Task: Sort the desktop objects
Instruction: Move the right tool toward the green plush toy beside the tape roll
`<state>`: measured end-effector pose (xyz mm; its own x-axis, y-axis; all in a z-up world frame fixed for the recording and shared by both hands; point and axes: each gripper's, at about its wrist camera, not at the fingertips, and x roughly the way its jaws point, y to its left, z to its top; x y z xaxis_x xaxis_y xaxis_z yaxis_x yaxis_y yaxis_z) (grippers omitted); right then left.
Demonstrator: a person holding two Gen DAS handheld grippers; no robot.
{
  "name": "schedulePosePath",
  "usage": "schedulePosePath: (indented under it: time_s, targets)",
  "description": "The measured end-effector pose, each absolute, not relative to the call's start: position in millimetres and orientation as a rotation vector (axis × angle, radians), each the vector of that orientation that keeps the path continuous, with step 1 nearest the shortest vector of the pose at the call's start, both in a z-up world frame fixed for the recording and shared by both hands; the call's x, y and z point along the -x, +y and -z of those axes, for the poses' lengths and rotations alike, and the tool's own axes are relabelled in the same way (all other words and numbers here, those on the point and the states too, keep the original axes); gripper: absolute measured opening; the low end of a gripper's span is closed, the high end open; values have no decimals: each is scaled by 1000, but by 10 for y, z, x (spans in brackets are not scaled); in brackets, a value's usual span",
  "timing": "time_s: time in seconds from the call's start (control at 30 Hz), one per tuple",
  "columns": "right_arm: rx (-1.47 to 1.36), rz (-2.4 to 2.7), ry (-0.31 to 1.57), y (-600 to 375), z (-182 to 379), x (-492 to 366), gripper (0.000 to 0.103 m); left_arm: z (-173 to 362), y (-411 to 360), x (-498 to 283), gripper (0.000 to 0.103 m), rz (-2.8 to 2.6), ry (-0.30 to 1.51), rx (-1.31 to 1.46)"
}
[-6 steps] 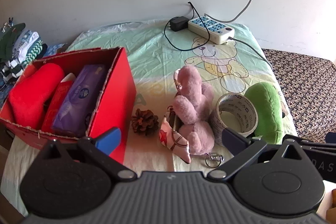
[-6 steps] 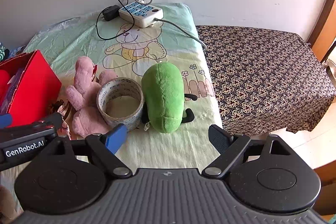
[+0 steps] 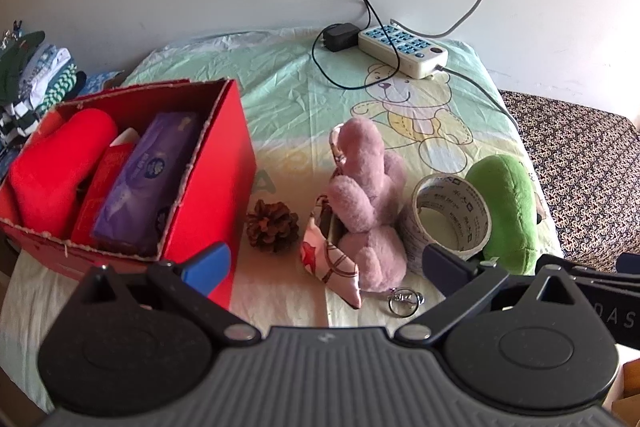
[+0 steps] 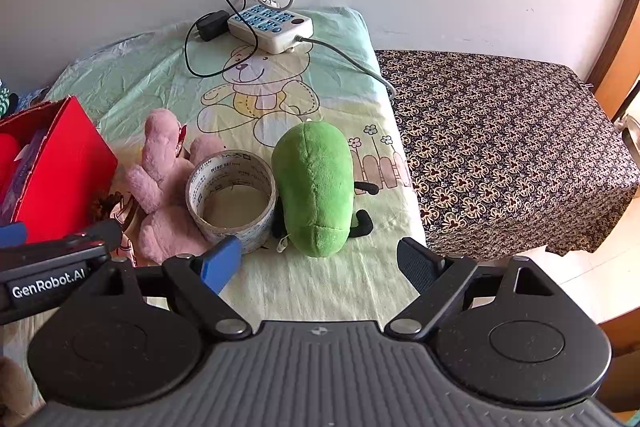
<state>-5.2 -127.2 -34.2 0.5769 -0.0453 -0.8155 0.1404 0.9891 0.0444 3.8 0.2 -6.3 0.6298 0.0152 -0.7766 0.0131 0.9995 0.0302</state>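
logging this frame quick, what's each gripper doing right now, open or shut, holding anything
Left gripper: open, holding nothing, above the pink plush.
Right gripper: open, holding nothing, near the green plush.

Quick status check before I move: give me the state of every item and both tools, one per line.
Left tool: open, empty.
Right tool: open, empty.
Red box: open top, holding a red plush, a red packet and a purple tissue pack.
Pink plush: lying on the sheet.
Tape roll: on its flat side, hole up.
Green plush: lying beside the tape.
Pine cone: next to the box.
Power strip: one cable plugged in.
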Motion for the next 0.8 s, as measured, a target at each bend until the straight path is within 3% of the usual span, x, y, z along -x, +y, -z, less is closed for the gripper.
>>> schedulePosePath:
  time_s: [0.8]
  targets:
    - [-110,121,944,-1277,382,73,85,88,-23,-31,102,6,923,-31]
